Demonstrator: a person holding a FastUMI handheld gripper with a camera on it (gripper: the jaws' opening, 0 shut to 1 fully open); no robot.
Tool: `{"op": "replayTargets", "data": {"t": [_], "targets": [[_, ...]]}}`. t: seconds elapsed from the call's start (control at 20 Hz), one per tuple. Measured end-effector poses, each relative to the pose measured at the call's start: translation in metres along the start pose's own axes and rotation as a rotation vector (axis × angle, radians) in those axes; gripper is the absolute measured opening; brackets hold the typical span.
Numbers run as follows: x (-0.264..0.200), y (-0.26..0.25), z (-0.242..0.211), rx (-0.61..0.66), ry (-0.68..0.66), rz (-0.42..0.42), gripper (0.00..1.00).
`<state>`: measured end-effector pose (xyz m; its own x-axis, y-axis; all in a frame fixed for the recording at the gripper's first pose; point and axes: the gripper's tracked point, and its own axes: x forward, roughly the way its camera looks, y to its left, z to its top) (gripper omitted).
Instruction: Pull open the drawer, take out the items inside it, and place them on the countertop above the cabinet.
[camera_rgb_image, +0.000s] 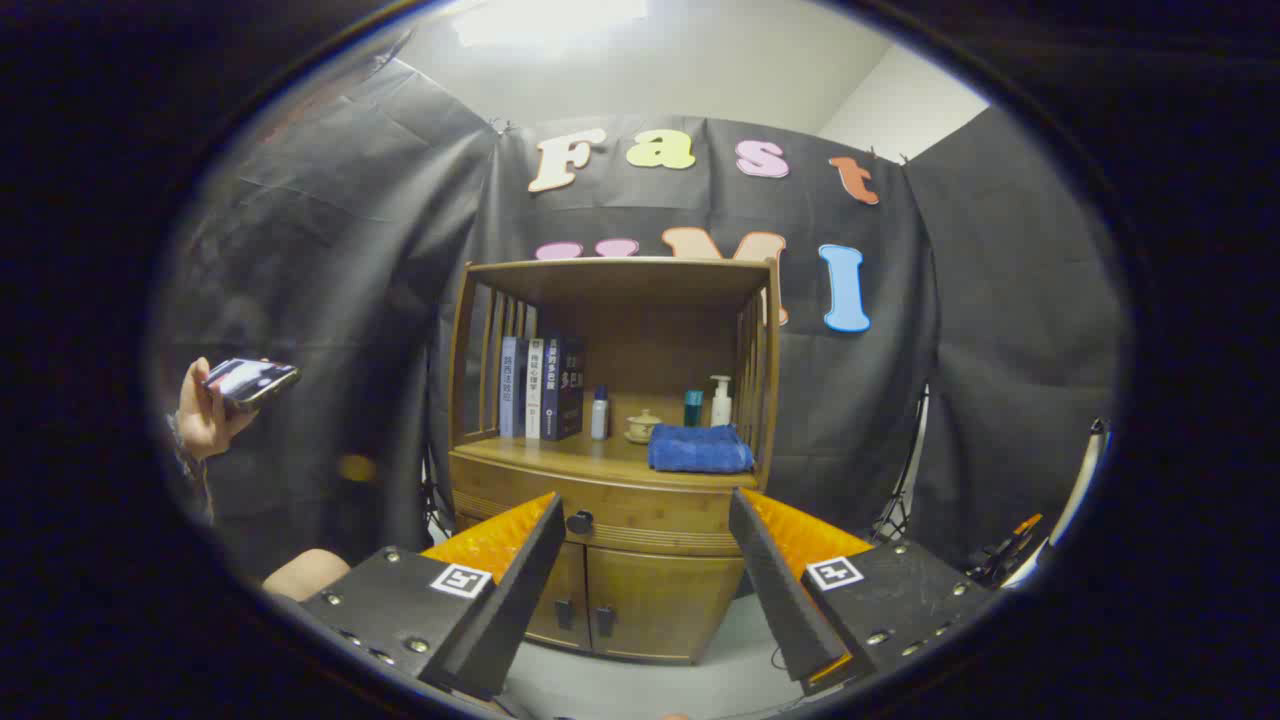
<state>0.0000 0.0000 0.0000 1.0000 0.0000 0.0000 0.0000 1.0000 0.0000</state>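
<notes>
A wooden cabinet (610, 470) stands ahead of me against the booth wall. Its drawer (640, 510) sits shut under the countertop, with a dark round knob (580, 522) near its left end. My gripper (645, 535) is open, fingers spread wide and some way back from the cabinet; the knob shows just inside my left finger (500, 545). Nothing is between the fingers. The countertop (560, 455) carries a folded blue towel (699, 449), several upright books (540, 388), a small bottle (599, 413), a little lidded pot (641, 426), a teal jar (692, 408) and a pump bottle (720, 401).
Below the drawer are two cabinet doors (620, 600) with dark pulls. A person's hand (205, 415) holds a phone (250, 380) off to the left, a knee below it. Tripod legs and cables stand on the right of the cabinet (900, 500). Pale floor lies in front.
</notes>
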Motion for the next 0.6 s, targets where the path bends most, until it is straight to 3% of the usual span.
{"op": "replayTargets", "data": {"t": [0.6], "targets": [[0.0035,-0.0069,-0.0071,0.015,0.008,-0.019,0.99]]}}
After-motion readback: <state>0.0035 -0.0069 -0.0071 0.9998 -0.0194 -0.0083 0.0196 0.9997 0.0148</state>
